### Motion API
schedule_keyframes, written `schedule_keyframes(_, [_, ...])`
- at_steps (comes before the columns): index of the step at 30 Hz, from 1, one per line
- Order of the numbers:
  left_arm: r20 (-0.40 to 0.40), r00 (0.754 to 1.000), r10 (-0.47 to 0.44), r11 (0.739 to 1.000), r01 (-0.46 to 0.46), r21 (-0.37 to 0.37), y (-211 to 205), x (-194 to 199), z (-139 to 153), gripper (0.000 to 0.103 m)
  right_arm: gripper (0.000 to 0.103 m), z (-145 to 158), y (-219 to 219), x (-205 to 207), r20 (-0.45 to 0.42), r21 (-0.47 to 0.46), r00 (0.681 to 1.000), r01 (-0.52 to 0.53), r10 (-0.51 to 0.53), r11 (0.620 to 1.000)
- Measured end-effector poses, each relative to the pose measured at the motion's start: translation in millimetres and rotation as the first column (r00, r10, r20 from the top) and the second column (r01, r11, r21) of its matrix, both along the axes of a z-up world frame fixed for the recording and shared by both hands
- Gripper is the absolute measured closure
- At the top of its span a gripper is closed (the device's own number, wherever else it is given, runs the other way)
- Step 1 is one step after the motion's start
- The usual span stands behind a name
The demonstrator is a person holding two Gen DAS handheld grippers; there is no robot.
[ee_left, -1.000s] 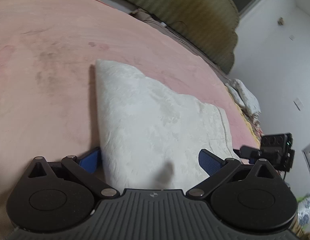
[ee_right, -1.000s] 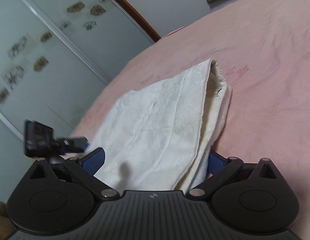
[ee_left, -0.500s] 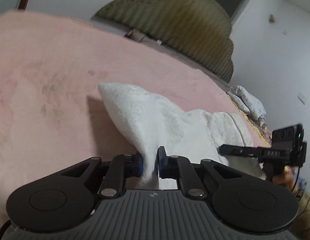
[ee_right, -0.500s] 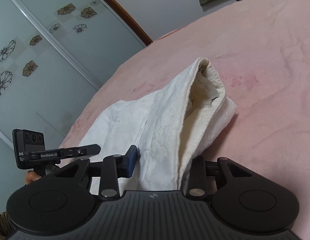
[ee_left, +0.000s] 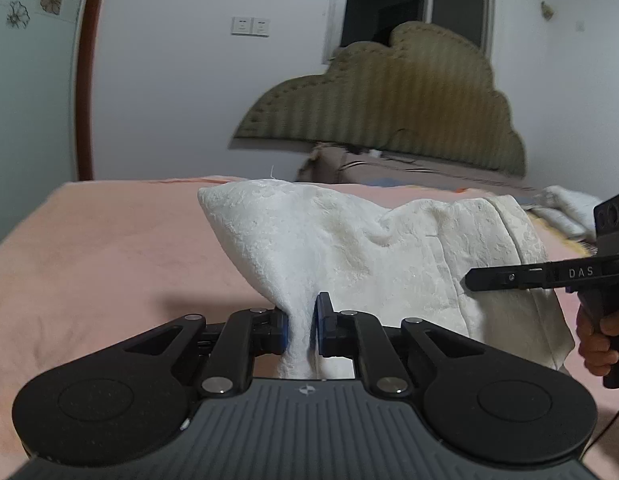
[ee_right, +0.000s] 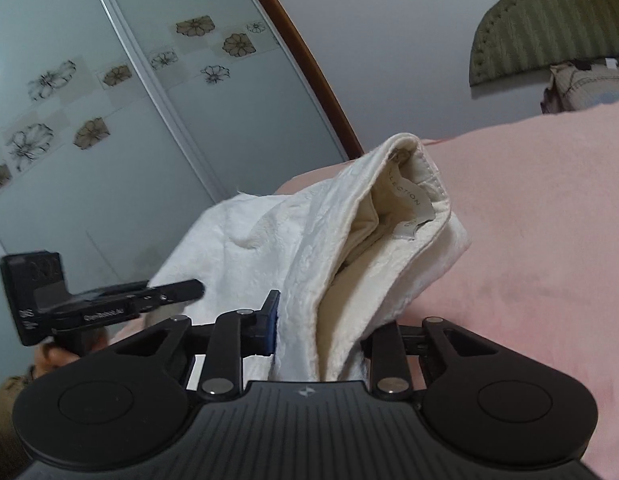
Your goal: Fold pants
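The white textured pants (ee_left: 349,240) lie partly folded on the pink bed (ee_left: 109,260), their near edge lifted. My left gripper (ee_left: 302,330) is shut on a bunch of the near edge. In the right wrist view the pants (ee_right: 309,248) show their open waistband with a label. My right gripper (ee_right: 321,332) is shut on the thick waistband end; its right finger is hidden behind the cloth. The right gripper also shows in the left wrist view (ee_left: 549,276), and the left gripper shows in the right wrist view (ee_right: 109,300).
A padded olive headboard (ee_left: 389,112) and pillows (ee_left: 561,208) stand at the far end of the bed. A sliding wardrobe door with flower prints (ee_right: 109,100) stands beside the bed. Pink bed surface (ee_right: 549,220) lies to the right of the pants.
Both grippers have closed on the near edge of the pants and lifted it off the bed. Both views have tilted up toward the wall and headboard.
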State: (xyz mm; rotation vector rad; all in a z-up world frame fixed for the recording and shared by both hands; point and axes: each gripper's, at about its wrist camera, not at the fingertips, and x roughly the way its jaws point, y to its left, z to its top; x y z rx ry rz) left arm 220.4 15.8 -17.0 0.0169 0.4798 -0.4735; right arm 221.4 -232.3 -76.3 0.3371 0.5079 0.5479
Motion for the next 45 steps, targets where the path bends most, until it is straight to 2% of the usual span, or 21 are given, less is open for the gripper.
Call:
schedule_keyframes(3, [-0.017, 0.999, 0.041, 0.997, -0.040, 0.064, 4, 30, -13, 0.088, 0.076, -14, 10, 47, -0.051, -0.002, 0.998, 0.027, -0.027, 1.000])
schedule_keyframes(6, [-0.090, 0.994, 0.067, 0.994, -0.058, 0.096, 8, 55, -36, 0.087, 0.076, -29, 26, 76, -0.076, -0.098, 0.996, 0.047, -0.055, 0.994])
schedule_keyframes(7, [-0.107, 0.991, 0.082, 0.992, -0.071, 0.101, 10, 61, -44, 0.084, 0.076, -34, 31, 81, -0.082, -0.144, 0.995, 0.048, -0.060, 0.988])
schedule_keyframes(9, [-0.108, 0.987, 0.116, 0.989, -0.105, 0.100, 17, 64, -53, 0.070, 0.068, -43, 39, 88, -0.095, -0.222, 0.992, 0.058, -0.080, 0.973])
schedule_keyframes(10, [-0.105, 0.986, 0.133, 0.988, -0.123, 0.095, 20, 64, -53, 0.061, 0.066, -44, 40, 88, -0.101, -0.231, 0.991, 0.065, -0.091, 0.971])
schedule_keyframes(11, [-0.105, 0.983, 0.148, 0.986, -0.139, 0.090, 24, 63, -52, 0.050, 0.064, -45, 37, 87, -0.112, -0.217, 0.989, 0.072, -0.098, 0.974])
schedule_keyframes(13, [-0.088, 0.977, 0.197, 0.976, -0.187, 0.108, 29, 54, -45, 0.045, 0.056, -45, 30, 81, -0.139, -0.194, 0.984, 0.085, -0.114, 0.977])
schedule_keyframes(14, [-0.068, 0.974, 0.214, 0.971, -0.205, 0.120, 32, 46, -41, 0.044, 0.053, -43, 27, 74, -0.142, -0.212, 0.980, 0.106, -0.137, 0.972])
schedule_keyframes(15, [-0.052, 0.975, 0.214, 0.971, -0.207, 0.123, 33, 36, -37, 0.043, 0.046, -39, 27, 68, -0.127, -0.247, 0.976, 0.140, -0.176, 0.959])
schedule_keyframes(17, [-0.041, 0.980, 0.194, 0.975, -0.189, 0.116, 37, 15, -31, 0.040, 0.045, -31, 23, 44, -0.062, -0.307, 0.969, 0.209, -0.239, 0.928])
schedule_keyframes(19, [-0.033, 0.984, 0.173, 0.978, -0.167, 0.127, 37, -4, -30, 0.034, 0.044, -20, 24, 17, 0.022, -0.320, 0.964, 0.257, -0.264, 0.912])
schedule_keyframes(21, [-0.037, 0.984, 0.175, 0.967, -0.165, 0.194, 29, -16, -40, 0.032, 0.044, -13, 32, -6, 0.065, -0.301, 0.978, 0.209, -0.199, 0.931])
schedule_keyframes(23, [-0.008, 0.983, 0.183, 0.955, -0.176, 0.238, 25, -20, -49, 0.031, 0.044, -16, 47, -22, 0.064, -0.322, 0.992, 0.127, -0.112, 0.938])
schedule_keyframes(25, [0.000, 0.978, 0.209, 0.948, -0.203, 0.246, 25, -23, -46, 0.030, 0.046, -28, 62, -24, 0.012, -0.396, 0.997, 0.077, -0.079, 0.915])
schedule_keyframes(27, [-0.001, 0.969, 0.247, 0.943, -0.240, 0.230, 29, -32, -35, 0.032, 0.046, -42, 66, -25, -0.010, -0.464, 0.993, 0.099, -0.117, 0.881])
schedule_keyframes(30, [0.015, 0.966, 0.258, 0.945, -0.255, 0.203, 32, -55, -20, 0.026, 0.045, -34, 60, -47, 0.000, -0.396, 0.982, 0.173, -0.188, 0.902])
schedule_keyframes(32, [0.013, 0.965, 0.263, 0.945, -0.261, 0.197, 30, -74, -16, 0.010, 0.044, -26, 62, -59, 0.016, -0.351, 0.984, 0.174, -0.180, 0.920])
schedule_keyframes(34, [0.001, 0.966, 0.260, 0.949, -0.255, 0.185, 25, -92, -16, 0.005, 0.041, -24, 70, -73, 0.018, -0.337, 0.986, 0.165, -0.168, 0.927])
schedule_keyframes(40, [-0.057, 0.968, 0.245, 0.950, -0.228, 0.212, 4, -126, -34, 0.005, 0.040, -34, 90, -108, -0.009, -0.334, 0.991, 0.124, -0.135, 0.934])
schedule_keyframes(45, [-0.110, 0.959, 0.262, 0.948, -0.234, 0.215, -1, -138, -49, 0.005, 0.040, -41, 94, -134, -0.033, -0.305, 0.990, 0.122, -0.139, 0.944])
